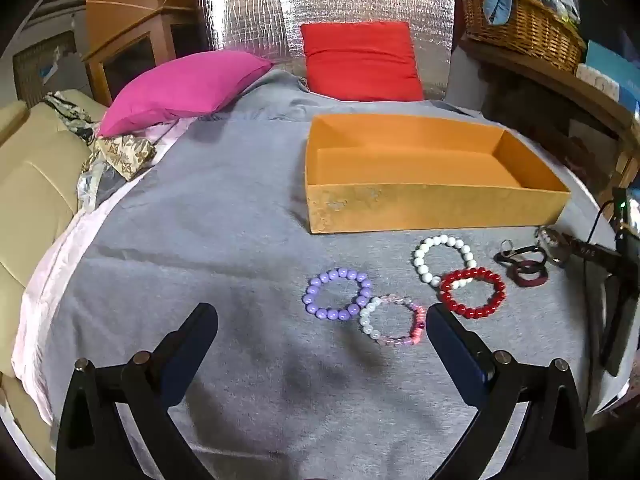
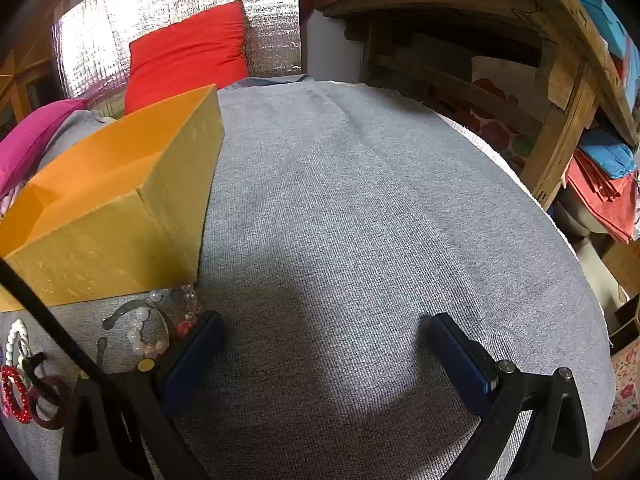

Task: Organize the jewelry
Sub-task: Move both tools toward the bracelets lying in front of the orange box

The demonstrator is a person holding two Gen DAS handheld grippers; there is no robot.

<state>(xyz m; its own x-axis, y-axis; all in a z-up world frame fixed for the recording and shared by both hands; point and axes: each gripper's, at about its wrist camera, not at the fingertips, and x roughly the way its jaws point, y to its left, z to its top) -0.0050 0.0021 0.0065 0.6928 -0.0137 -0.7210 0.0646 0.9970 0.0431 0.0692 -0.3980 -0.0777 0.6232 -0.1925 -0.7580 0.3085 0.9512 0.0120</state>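
Nearest, left gripper hangs above the grey cloth, fingers spread wide and holding nothing; right gripper likewise, fingers wide apart, touching nothing. Just ahead, pink bracelet touches purple bracelet; red bracelet overlaps white bracelet. Likely risk: closing on one ring drags its neighbour along, or smooth beads slip out. Beyond, the orange box stands empty.

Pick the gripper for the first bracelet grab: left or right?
Left. The open left gripper faces the purple bracelet and pink-white bracelet. The right gripper, also open, points at bare grey cloth.
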